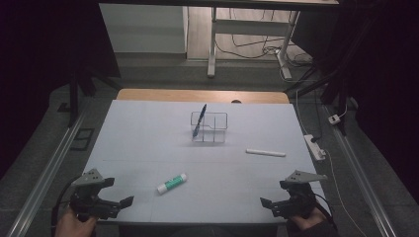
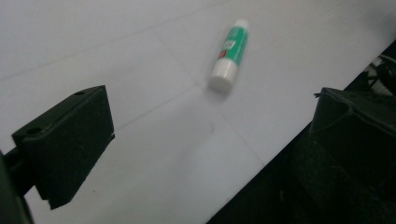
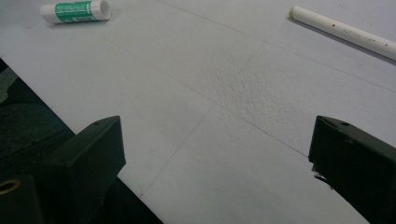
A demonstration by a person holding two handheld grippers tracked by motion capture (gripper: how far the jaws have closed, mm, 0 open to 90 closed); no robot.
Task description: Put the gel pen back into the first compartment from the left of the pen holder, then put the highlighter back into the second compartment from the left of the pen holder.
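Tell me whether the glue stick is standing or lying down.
Lying down: the glue stick rests on its side on the table, white cap end toward the left gripper.

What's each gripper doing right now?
Left gripper: open, holding nothing.
Right gripper: open, holding nothing.

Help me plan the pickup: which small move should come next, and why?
Probably ease the left gripper forward toward the glue stick: its jaws stand open and empty, the stick lies flat just ahead, nearer than the white tube.
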